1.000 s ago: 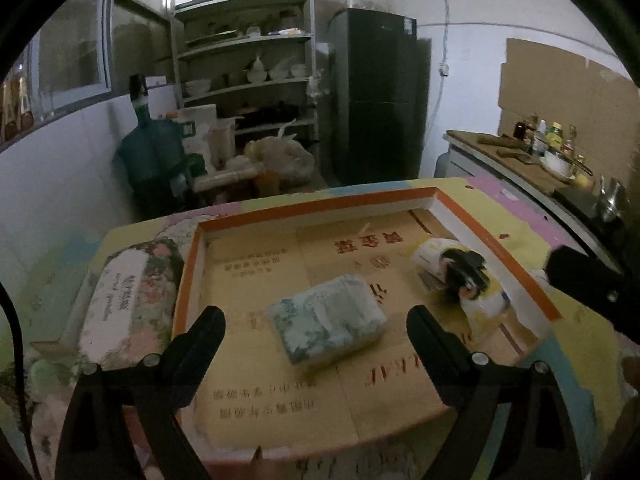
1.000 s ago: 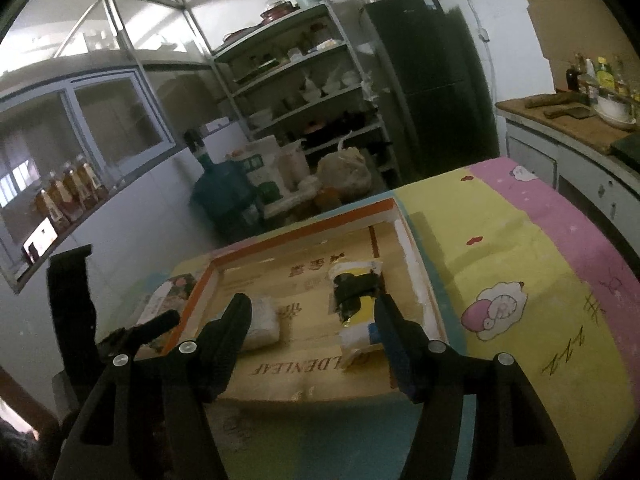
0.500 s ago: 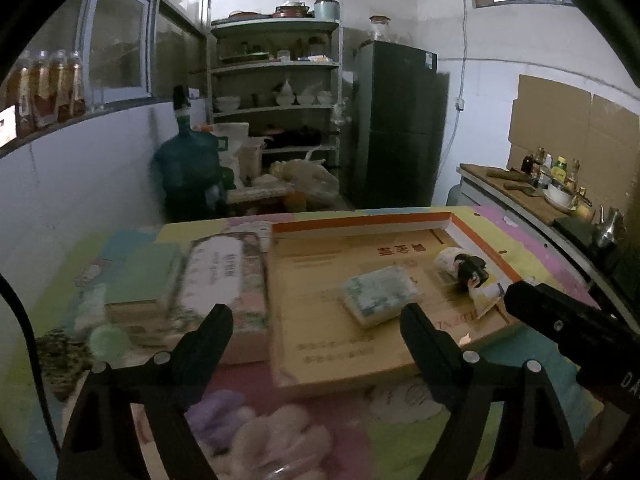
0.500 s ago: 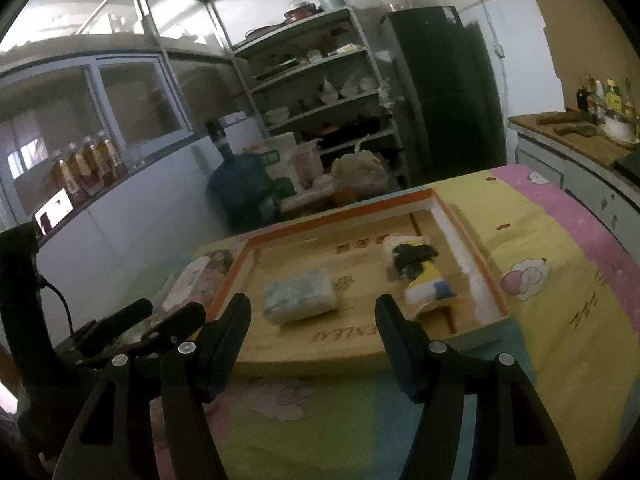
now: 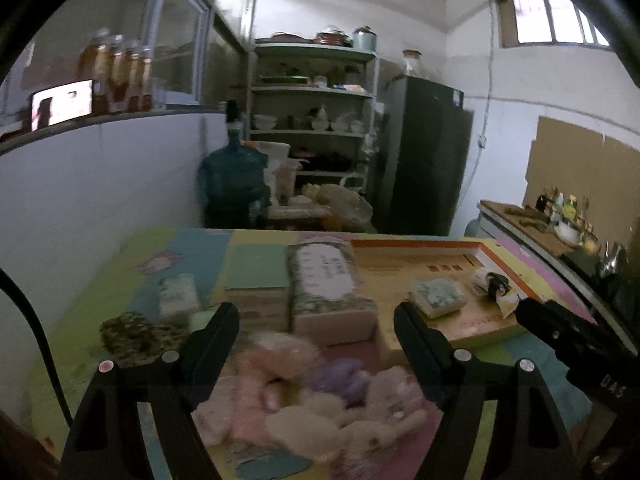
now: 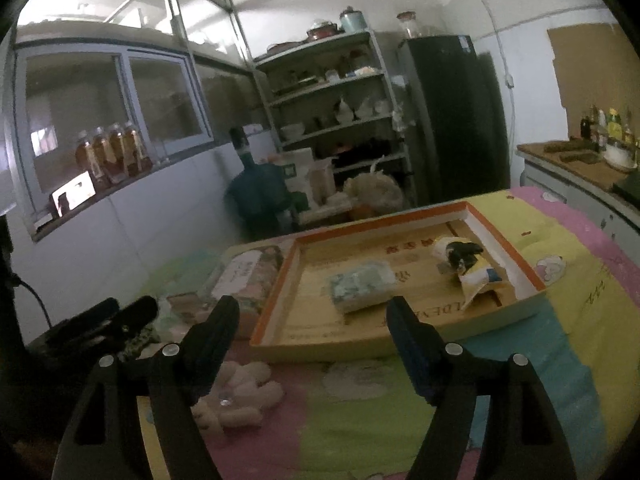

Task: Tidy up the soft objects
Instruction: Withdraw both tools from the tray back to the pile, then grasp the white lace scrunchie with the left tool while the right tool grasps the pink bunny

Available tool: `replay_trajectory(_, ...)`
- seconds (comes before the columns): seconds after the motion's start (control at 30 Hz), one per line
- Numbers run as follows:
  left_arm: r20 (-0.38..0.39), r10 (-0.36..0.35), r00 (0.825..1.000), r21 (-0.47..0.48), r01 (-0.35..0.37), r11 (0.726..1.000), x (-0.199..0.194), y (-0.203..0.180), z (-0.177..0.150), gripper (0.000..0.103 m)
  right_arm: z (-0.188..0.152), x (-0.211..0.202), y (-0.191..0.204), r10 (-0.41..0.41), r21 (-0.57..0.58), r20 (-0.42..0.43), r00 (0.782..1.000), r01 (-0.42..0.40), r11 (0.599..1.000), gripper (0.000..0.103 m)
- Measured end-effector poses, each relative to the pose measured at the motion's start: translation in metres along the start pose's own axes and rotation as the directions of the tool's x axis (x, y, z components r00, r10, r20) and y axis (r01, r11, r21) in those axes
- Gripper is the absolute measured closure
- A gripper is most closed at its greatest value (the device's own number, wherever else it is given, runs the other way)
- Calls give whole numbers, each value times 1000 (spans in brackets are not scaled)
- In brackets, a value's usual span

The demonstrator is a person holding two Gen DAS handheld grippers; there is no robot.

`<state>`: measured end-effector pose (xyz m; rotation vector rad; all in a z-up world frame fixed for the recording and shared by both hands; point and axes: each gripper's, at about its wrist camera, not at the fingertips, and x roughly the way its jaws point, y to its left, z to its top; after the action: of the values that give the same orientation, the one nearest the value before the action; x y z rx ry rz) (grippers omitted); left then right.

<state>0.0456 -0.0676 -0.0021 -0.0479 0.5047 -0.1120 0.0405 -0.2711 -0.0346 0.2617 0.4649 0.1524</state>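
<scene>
A shallow cardboard box (image 6: pixel 276 308) with an orange rim lies on the table. In it are a soft tissue pack (image 6: pixel 360 285) and a rolled white, yellow and black item (image 6: pixel 464 264); both also show in the left wrist view, the pack (image 5: pixel 438 297) and the roll (image 5: pixel 494 286). A heap of pink, cream and purple plush toys (image 5: pixel 320 392) lies just under my open, empty left gripper (image 5: pixel 316 328). My right gripper (image 6: pixel 312 320) is open and empty, hovering before the box's near edge. A cream plush (image 6: pixel 240 396) lies by its left finger.
A large floral tissue pack (image 5: pixel 326 280), a green-topped stack (image 5: pixel 258 276), a small packet (image 5: pixel 178 296) and a dark speckled cloth (image 5: pixel 132 334) lie left of the box. The left gripper shows at the left edge of the right wrist view (image 6: pixel 104 320). Counter at right.
Both grippers have pulled back from the box and risen. The left one has swung left, bringing the plush heap into view beneath it. Both stay open and empty.
</scene>
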Motion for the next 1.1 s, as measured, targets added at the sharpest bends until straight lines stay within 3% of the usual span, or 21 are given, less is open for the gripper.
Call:
replay_trajectory(0.57, 41, 15, 999, -81, -12, 997, -36, 83, -28, 23, -40, 9, 75, 87, -124, -84, 993, -97, 987, 25)
replay_trajectory(0.9, 8, 14, 1000, -101, -13, 995, -35, 109, -56, 23, -60, 21, 99, 110, -158, -150, 983, -134, 978, 25)
replay_trajectory(1.1, -59, 14, 998, -146, -23, 989, -13, 127, -71, 23, -63, 25, 106, 113, -166, -159, 981, -140, 976, 25)
